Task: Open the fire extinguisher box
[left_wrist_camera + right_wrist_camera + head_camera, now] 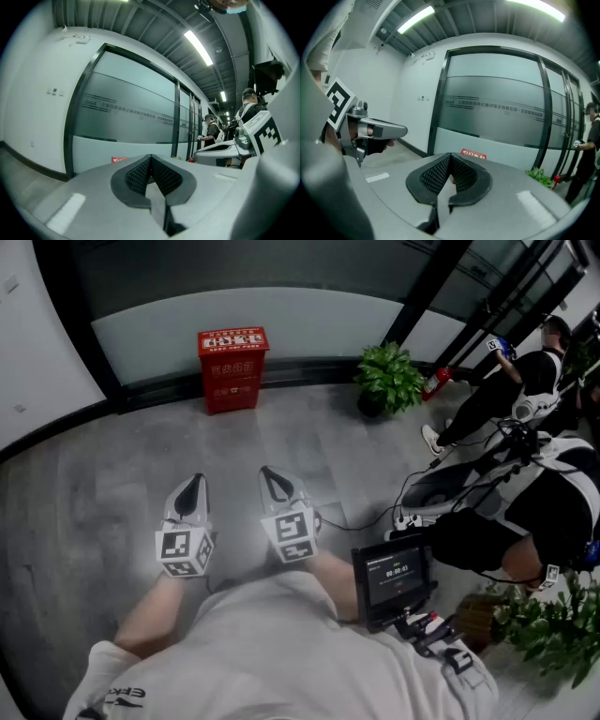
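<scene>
One red, upright fire extinguisher box with white lettering [232, 368] stands on the grey floor [112, 484] at the foot of the frosted glass wall [253, 320]. Its top looks shut, and nothing touches it. A leafy green potted plant [389, 378] sits off to its right along the same wall, with a small red fire extinguisher [434, 382] lying just past it.

Well short of the box, the person holds both tools out side by side, aimed roughly at it. The grey left tongs with black ribbed pads [190, 495] are pressed together on nothing, and the matching right tongs [275, 482] are likewise closed and empty. In each gripper view only the top edge of the box peeps over the closed tips, so it lies ahead and out of reach.

By my reckoning this is the approach, and the opening itself has not begun. The next move calls for walking up to the box and lowering the tools to its top. One pair of tongs must then spread to take the front edge of the lid or its catch, which I cannot make out from here. The other pair may need to steady the box so it does not slide on the floor.
</scene>
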Available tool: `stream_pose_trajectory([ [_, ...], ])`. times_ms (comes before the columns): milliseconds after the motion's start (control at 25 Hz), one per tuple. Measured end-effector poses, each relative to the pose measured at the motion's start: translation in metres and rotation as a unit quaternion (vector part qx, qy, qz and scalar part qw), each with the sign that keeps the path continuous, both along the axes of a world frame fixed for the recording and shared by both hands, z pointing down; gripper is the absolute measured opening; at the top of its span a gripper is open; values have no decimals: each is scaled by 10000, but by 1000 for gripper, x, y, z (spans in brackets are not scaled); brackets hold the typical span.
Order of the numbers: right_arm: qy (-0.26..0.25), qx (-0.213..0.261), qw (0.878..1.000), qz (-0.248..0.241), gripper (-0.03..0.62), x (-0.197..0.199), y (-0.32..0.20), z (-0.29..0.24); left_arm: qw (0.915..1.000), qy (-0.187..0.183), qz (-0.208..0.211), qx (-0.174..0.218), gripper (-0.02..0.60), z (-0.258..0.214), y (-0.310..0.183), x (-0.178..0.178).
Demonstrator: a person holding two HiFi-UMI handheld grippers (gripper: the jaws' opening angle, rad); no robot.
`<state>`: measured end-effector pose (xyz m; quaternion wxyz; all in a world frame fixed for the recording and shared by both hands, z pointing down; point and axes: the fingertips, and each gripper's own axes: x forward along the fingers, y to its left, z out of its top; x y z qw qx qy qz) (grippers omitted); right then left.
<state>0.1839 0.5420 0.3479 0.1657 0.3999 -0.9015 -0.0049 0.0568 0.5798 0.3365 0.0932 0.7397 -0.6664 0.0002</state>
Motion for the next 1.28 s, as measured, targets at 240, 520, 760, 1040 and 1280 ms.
stream_pose_trajectory([
  [240, -116, -59, 9999, -38, 14, -3, -60, 7, 9999, -46, -100, -70, 2, 5, -54, -3],
  [520, -171, -214, 9994, -194, 14, 12, -136, 17, 9989, -108, -391, -234, 3, 14, -125, 6],
  [760, -209, -230, 9987, -394, 14, 27, -207, 17, 9975, -205, -626, -253, 3, 12, -195, 18],
  [1040, -204, -206, 9981, -536, 14, 29, -263, 16, 9964, -295, -752, -267, 2, 11, -251, 19],
  [1280, -118, -177, 9985, -505, 14, 4, -296, 21, 9965, -330, -715, -290, 2, 21, -285, -10],
])
